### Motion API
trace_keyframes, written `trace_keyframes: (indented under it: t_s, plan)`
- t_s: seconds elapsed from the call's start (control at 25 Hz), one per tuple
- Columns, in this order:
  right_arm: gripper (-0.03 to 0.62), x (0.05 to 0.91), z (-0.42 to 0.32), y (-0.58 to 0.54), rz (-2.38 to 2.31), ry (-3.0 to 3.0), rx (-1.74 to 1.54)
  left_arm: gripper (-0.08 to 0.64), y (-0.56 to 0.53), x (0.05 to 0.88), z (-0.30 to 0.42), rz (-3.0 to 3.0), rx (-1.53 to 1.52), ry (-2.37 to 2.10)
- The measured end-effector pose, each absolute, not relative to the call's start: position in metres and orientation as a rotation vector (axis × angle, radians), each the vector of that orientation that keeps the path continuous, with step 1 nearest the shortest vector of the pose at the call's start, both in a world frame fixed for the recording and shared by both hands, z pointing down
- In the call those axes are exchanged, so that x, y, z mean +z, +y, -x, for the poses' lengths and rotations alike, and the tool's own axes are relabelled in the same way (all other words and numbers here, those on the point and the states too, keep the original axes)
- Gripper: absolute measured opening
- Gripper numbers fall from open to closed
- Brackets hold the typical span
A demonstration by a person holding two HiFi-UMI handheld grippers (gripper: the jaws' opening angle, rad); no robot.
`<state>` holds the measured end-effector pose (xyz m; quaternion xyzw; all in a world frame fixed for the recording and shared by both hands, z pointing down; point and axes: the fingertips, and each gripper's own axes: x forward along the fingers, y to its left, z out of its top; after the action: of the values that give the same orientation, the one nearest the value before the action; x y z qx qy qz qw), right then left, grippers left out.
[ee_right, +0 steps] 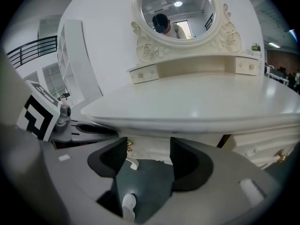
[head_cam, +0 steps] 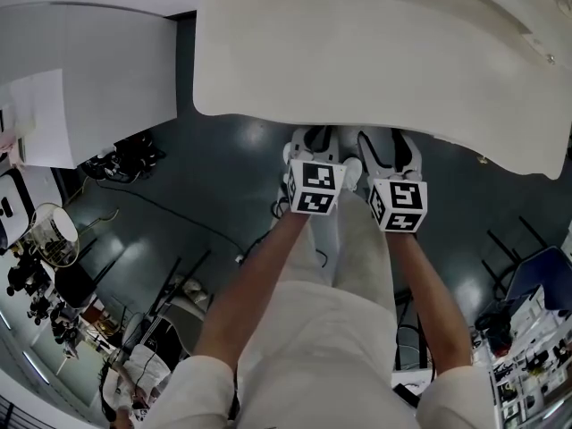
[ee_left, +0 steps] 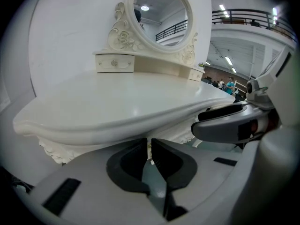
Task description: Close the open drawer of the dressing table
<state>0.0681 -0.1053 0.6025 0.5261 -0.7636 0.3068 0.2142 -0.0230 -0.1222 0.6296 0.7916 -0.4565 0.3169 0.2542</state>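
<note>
Left gripper (ee_left: 150, 146) is pinched together on nothing, tucked under the table (ee_left: 117, 100) edge. Right gripper (ee_right: 149, 156) beside it is spread wide, empty too.

floor (head_cam: 223, 164): dark, glossy | paper sheet (head_cam: 40, 119): left, on white panel | blue chair (head_cam: 545, 280): right | railing (ee_left: 243, 17): upper level

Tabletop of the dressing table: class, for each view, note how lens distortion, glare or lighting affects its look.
Head view: the tabletop is evenly lit, its front edge bowed by the wide lens. Left gripper view: the edge curves, faint sheen, black corners. Right gripper view: glare spots on it; the mirror shows a ceiling light.
</note>
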Motion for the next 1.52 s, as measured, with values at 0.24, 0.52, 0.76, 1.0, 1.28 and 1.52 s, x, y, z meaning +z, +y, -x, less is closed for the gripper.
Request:
trace_keyframes:
  t_s: [0.24,0.52,0.76,1.0,1.28,1.52]
  plan:
    - [0.186,0.6,-0.066,-0.094,-1.431,-2.115,0.834,0.011,-0.118,0.63,0.026,-2.142,0.876,-1.233]
    - [0.074,0.591,-0.059,-0.086,-1.413,-2.123,0.81,0.011,-0.103,0.623,0.028,-2.123,0.883,-1.226]
    - [0.05,0.579,-0.058,-0.08,-1.397,-2.125,0.778,0.01,-0.092,0.605,0.023,-2.128,0.859,-1.229]
    - [0.002,0.564,-0.057,-0.071,-1.377,-2.122,0.743,0.009,-0.082,0.585,0.02,-2.147,0.842,-1.223]
    - [0.002,0.545,-0.049,-0.069,-1.37,-2.162,0.736,0.009,-0.077,0.564,0.024,-2.134,0.843,-1.237]
    - [0.002,0.514,-0.048,-0.066,-1.368,-2.194,0.704,0.009,-0.071,0.531,0.023,-2.138,0.804,-1.251]
